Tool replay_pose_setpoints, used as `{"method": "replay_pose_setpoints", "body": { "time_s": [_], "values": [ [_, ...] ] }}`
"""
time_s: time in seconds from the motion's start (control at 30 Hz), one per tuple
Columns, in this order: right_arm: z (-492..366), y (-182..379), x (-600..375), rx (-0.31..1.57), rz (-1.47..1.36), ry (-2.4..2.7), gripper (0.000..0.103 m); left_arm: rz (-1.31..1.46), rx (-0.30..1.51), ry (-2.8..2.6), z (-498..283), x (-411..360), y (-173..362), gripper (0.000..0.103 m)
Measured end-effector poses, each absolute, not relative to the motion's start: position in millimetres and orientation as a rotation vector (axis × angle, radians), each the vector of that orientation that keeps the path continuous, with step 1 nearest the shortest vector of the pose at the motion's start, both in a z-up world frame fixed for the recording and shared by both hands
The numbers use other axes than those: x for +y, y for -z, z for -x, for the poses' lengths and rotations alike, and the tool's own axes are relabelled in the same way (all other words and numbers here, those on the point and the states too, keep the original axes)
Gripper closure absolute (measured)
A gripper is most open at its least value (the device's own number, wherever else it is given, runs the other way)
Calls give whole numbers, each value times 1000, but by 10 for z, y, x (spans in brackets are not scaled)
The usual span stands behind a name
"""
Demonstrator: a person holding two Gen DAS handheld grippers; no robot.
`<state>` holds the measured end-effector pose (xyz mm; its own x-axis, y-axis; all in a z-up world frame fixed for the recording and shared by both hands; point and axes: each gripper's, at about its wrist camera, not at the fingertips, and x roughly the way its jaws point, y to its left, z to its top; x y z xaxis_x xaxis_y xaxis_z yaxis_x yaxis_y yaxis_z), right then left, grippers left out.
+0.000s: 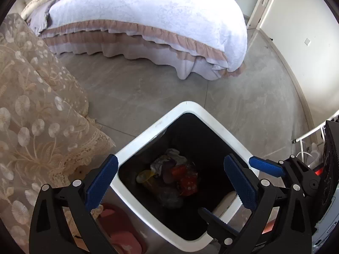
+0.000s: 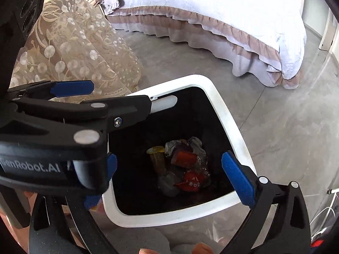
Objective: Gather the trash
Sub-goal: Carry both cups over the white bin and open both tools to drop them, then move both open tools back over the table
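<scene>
A white-rimmed trash bin [image 1: 191, 105] with a black inside stands on the floor under both grippers; it also shows in the right wrist view [image 2: 214, 89]. At its bottom lies trash [image 1: 175, 175]: red wrappers, crumpled plastic and a yellowish cup [image 2: 157, 158]. My left gripper [image 1: 171, 182] is open and empty above the bin's mouth. My right gripper [image 2: 173, 177] is open and empty over the bin too. The left gripper's fingers [image 2: 72, 89] cross the right wrist view at left, open.
A bed [image 1: 148, 17] with a white ruffled cover fills the far side. Lace-covered furniture [image 1: 31, 105] stands left of the bin. Pink slippers [image 1: 118, 228] lie by the bin's near left. A white rack and cables [image 1: 307, 148] are at right. Grey tile floor [image 1: 243, 97] lies between.
</scene>
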<state>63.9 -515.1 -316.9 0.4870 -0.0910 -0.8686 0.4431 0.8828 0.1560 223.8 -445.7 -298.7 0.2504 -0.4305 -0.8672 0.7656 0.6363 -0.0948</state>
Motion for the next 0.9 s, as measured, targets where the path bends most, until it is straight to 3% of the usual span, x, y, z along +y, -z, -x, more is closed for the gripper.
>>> {"method": "replay_pose_setpoints", "body": {
  "time_s": [0.9],
  "values": [
    [-943, 1473, -4480, 621, -213, 153, 4, -252, 612, 552, -1870, -3013, 1250, 5]
  ]
}}
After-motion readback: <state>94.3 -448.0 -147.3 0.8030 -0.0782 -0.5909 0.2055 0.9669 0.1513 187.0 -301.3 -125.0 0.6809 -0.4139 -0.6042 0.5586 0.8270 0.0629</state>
